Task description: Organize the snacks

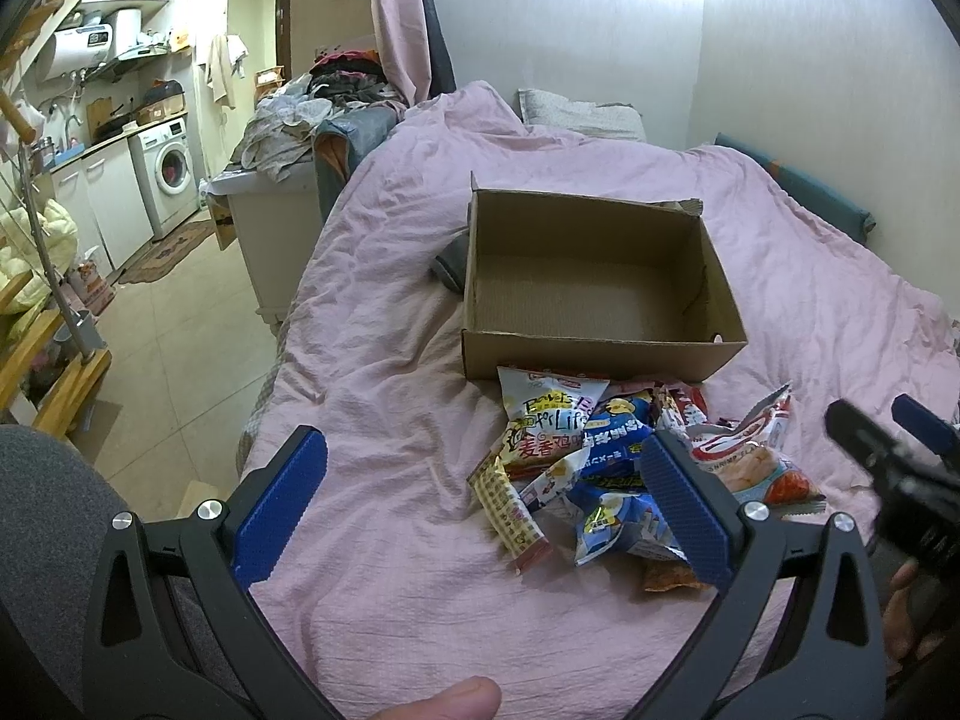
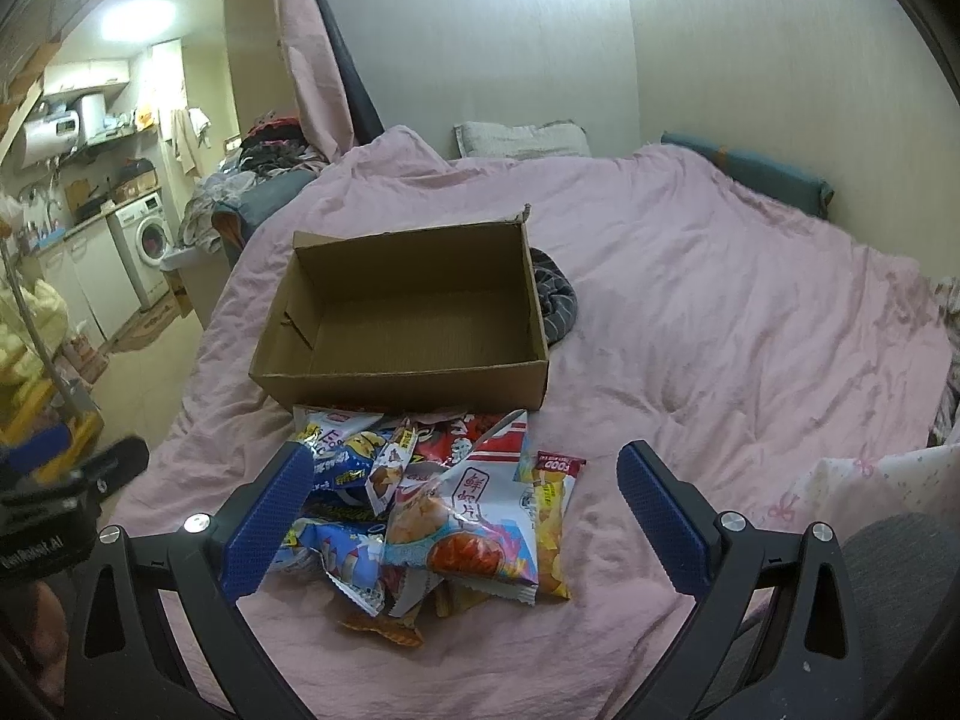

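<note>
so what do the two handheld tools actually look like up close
Both match: the left tool and right tool have matte black, curved forked frames with teardrop cut-outs and round silver bolts. Each finger carries a long blue pad with a fine ribbed texture. Seen from the right wrist view, the left tool's black body shows small white lettering, too blurred to read fully. No cables visible.

A cardboard box (image 2: 414, 324) is set on the bed (image 2: 720, 312). A pile of snack packets (image 2: 444, 498) is heaped just near of it; a pillow (image 2: 516, 141) lies far behind.
</note>
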Tool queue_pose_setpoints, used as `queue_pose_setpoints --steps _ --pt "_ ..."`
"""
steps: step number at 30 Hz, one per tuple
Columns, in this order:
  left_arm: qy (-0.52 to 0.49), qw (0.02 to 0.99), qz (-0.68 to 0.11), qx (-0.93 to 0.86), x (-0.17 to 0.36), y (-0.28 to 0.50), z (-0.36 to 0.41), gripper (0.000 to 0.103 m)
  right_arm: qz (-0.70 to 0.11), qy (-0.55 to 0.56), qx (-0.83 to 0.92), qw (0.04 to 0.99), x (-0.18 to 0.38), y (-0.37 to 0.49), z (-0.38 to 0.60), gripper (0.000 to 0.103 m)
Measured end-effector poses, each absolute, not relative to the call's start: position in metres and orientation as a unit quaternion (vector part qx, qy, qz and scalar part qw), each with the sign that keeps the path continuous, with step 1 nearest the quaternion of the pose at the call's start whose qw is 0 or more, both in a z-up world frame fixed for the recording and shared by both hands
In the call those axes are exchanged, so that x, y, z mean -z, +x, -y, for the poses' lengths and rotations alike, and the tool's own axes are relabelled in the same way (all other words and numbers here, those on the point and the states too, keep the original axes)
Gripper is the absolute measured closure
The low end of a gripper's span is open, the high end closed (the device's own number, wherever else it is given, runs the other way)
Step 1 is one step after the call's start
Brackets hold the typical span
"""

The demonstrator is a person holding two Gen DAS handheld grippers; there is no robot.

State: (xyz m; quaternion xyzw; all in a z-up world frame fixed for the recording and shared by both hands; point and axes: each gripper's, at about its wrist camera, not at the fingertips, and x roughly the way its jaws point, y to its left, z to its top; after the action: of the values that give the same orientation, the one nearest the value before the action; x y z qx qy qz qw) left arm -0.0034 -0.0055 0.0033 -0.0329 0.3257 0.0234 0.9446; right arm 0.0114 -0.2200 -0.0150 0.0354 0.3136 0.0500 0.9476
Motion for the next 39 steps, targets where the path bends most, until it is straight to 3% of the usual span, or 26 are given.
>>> queue_pose_setpoints --steps 6,12,14,18,21,27,28,39 --pt "-0.042 0.938 -0.343 -0.034 0.006 -0.003 -0.006 0.0 -0.376 0.143 -0.048 0.914 0.011 0.04 0.268 0.0" --pt "-0.044 0.931 -0.36 -0.043 0.011 0.001 -0.011 0.0 -0.546 0.22 -0.086 0.804 0.06 0.092 0.289 0.0" --pt "-0.046 0.927 -0.369 -0.043 0.013 0.004 -0.012 0.0 -0.572 0.236 -0.11 0.778 0.071 0.099 0.284 0.005" --pt "-0.038 0.917 -0.393 -0.056 0.019 0.01 -0.012 0.0 -0.594 0.178 -0.128 0.774 0.084 0.111 0.26 0.009" --pt "-0.04 0.908 -0.414 -0.058 0.024 0.016 -0.014 0.0 -0.618 0.146 -0.126 0.762 0.097 0.12 0.248 0.02" --pt "-0.036 0.89 -0.45 -0.069 0.031 0.026 -0.017 0.0 -0.621 0.131 -0.147 0.759 0.1 0.124 0.238 0.049" --pt "-0.039 0.888 -0.452 -0.072 0.031 0.028 -0.018 0.0 -0.619 0.132 -0.155 0.759 0.097 0.123 0.238 0.061" --pt "-0.056 0.862 -0.497 -0.085 0.032 0.063 -0.03 0.0 -0.554 0.162 -0.175 0.797 0.048 0.112 0.276 0.067"
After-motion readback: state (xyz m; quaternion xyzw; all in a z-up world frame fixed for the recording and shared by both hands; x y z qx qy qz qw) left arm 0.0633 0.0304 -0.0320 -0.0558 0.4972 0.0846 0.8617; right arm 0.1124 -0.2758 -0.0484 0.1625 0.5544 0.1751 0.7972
